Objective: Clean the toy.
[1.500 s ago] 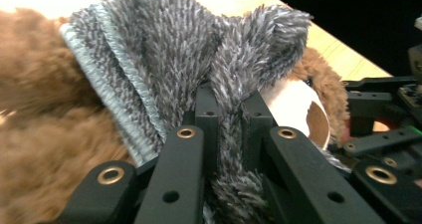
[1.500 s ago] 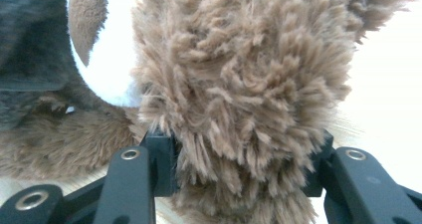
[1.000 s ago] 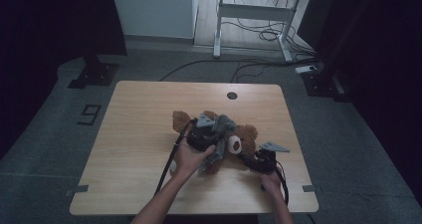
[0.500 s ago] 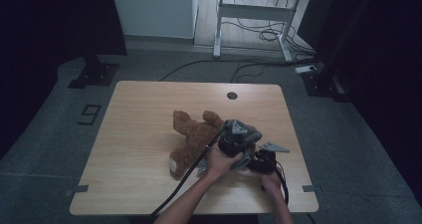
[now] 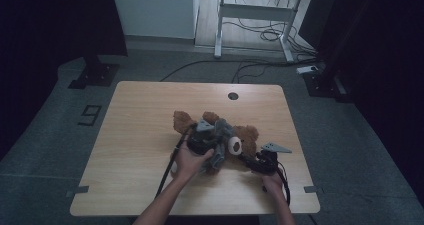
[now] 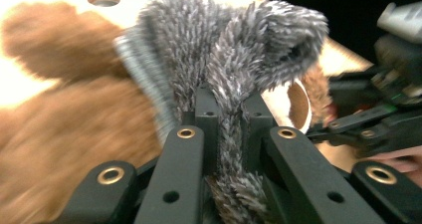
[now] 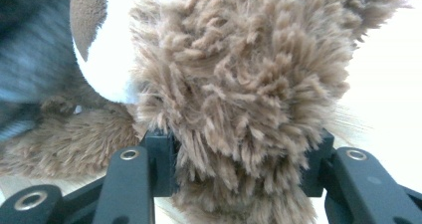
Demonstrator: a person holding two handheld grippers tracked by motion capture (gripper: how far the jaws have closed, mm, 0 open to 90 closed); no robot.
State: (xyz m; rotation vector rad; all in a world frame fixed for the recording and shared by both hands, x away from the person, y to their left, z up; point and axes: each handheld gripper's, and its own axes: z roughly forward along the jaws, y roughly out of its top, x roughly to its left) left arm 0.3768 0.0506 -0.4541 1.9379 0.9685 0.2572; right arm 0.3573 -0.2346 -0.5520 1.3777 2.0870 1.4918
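Observation:
A brown teddy bear (image 5: 248,135) lies on the wooden table (image 5: 145,115), right of centre. Over its body sits a grey fuzzy garment (image 5: 224,134). My left gripper (image 5: 214,137) is above the bear's middle. In the left gripper view it (image 6: 230,104) is shut on a fold of the grey garment (image 6: 229,45), with the bear's brown fur (image 6: 54,134) to the left. My right gripper (image 5: 248,157) lies at the bear's near right side. In the right gripper view it (image 7: 239,152) is shut on a thick tuft of the bear (image 7: 239,69).
A round cable hole (image 5: 233,96) is in the table's far edge. A black cable (image 5: 167,167) trails from the left gripper toward the near edge. Beyond the table stand a white desk frame (image 5: 255,15) and floor cables. The table's left half is bare wood.
The left gripper swung right off the bear with the grey garment half a second ago, and has now come back left over the bear's body. The right gripper has stayed put.

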